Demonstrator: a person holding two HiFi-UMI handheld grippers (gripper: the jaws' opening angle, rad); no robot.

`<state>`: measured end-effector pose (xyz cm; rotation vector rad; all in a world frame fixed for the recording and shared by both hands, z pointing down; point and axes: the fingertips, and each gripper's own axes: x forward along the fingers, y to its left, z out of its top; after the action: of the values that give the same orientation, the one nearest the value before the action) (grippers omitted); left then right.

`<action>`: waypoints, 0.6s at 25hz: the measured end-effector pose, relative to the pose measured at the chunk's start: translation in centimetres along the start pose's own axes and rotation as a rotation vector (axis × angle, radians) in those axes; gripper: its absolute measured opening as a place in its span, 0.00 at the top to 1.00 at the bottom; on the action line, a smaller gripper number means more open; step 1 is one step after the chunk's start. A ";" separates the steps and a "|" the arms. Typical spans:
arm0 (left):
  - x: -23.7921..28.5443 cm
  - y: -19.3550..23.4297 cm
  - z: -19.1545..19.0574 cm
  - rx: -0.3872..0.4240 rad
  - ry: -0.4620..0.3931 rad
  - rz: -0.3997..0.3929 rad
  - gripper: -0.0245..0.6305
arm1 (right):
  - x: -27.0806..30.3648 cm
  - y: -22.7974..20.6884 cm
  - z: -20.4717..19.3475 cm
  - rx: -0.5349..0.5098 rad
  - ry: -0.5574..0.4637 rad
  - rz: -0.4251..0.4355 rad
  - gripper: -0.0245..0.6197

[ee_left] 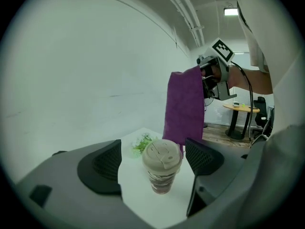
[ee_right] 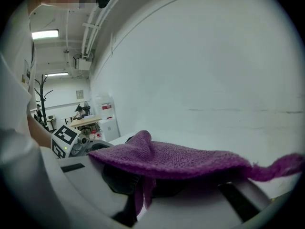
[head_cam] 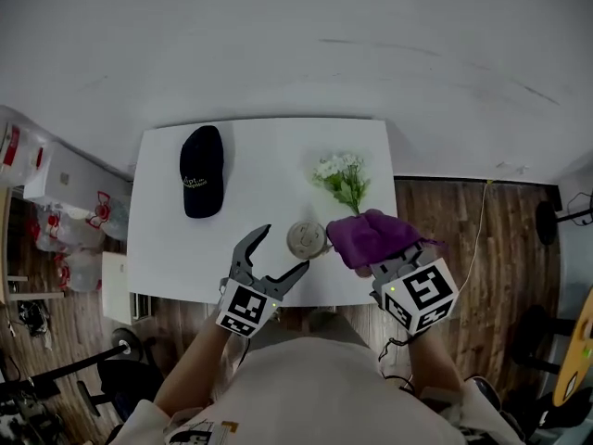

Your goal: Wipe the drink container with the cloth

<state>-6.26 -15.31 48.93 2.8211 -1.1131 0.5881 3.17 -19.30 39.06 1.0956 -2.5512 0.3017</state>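
A paper drink cup with a beige lid (head_cam: pixel 306 239) stands upright near the front edge of the white table (head_cam: pixel 167 248). My left gripper (head_cam: pixel 281 253) is open just left of it. In the left gripper view the cup (ee_left: pixel 162 168) stands between the wide-spread jaws, and neither pad (ee_left: pixel 102 166) touches it. My right gripper (head_cam: pixel 387 265) is shut on a purple cloth (head_cam: pixel 371 237) and holds it in the air just right of the cup. That cloth (ee_right: pixel 181 159) drapes over the right jaws and hides them; from the left gripper view it hangs down (ee_left: pixel 183 106) behind the cup.
A black cap (head_cam: pixel 202 182) lies at the table's back left. A small bunch of white flowers (head_cam: pixel 343 179) lies behind the cup. Wooden floor (head_cam: pixel 463 239) runs to the right of the table, with shelves and clutter (head_cam: pixel 56 211) on the left.
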 end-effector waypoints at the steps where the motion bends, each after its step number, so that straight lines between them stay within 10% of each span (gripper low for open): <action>1: 0.5 -0.3 -0.8 -0.006 0.020 -0.006 0.34 | 0.5 -0.1 -0.2 -0.003 0.006 0.016 0.90; 15: 5.6 -2.6 -7.1 -0.114 0.178 0.006 0.32 | 7.4 0.9 -3.7 0.013 0.095 0.192 0.90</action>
<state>-3.12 -15.75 57.83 2.6116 -1.0858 0.7344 -1.37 -22.29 45.33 0.8203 -2.5753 0.4088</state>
